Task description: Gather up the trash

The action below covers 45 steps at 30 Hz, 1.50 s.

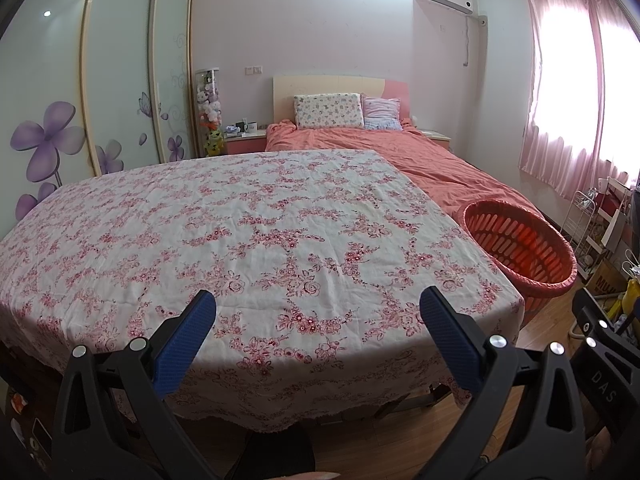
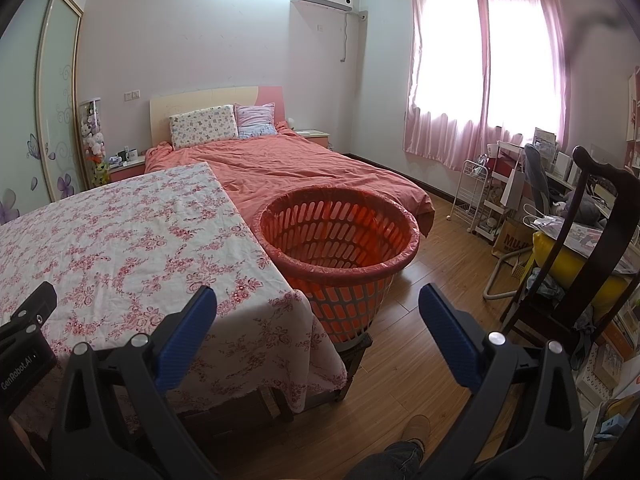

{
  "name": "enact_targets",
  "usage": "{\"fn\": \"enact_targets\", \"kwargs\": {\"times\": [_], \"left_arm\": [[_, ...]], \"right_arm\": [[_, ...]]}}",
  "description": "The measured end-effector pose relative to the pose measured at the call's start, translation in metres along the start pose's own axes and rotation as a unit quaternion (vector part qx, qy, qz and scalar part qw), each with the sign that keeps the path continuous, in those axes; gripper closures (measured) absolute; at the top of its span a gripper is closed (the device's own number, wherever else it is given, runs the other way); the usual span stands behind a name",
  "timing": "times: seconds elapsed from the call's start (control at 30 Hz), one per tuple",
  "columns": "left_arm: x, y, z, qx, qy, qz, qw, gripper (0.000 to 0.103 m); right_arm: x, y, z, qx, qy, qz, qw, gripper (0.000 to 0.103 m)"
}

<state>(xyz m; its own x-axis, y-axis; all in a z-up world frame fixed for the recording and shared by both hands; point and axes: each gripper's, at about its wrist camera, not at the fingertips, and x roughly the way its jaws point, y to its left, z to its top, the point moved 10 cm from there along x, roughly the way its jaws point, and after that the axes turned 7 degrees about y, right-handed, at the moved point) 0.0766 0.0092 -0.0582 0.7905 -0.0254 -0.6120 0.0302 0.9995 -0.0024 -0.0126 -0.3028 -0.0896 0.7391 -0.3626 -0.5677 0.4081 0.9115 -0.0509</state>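
Your jaws gape wide, holding nothing; beyond them, round orange slotted plastic basket (image 2: 338, 240), red-bag lined, beside floral-clothed tabletop (image 2: 120, 248).

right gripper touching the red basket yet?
Apart. Right wrist view shows the open right gripper held back from the red basket, with wood floor visible between them.

Red-floral white tablecloth (image 1: 240, 232), orange basket (image 2: 340, 240), pink curtains (image 2: 480, 72).
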Motion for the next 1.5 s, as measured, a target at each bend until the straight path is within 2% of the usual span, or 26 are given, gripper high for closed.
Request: {"fn": "enact_targets", "kwargs": {"times": [1.5], "left_arm": [[0.0015,0.0019,-0.0026,0.000,0.003,0.002,1.0000,0.003]], "right_arm": [[-0.0001,-0.0004,0.0001,0.000,0.000,0.000,1.000,0.004]]}}
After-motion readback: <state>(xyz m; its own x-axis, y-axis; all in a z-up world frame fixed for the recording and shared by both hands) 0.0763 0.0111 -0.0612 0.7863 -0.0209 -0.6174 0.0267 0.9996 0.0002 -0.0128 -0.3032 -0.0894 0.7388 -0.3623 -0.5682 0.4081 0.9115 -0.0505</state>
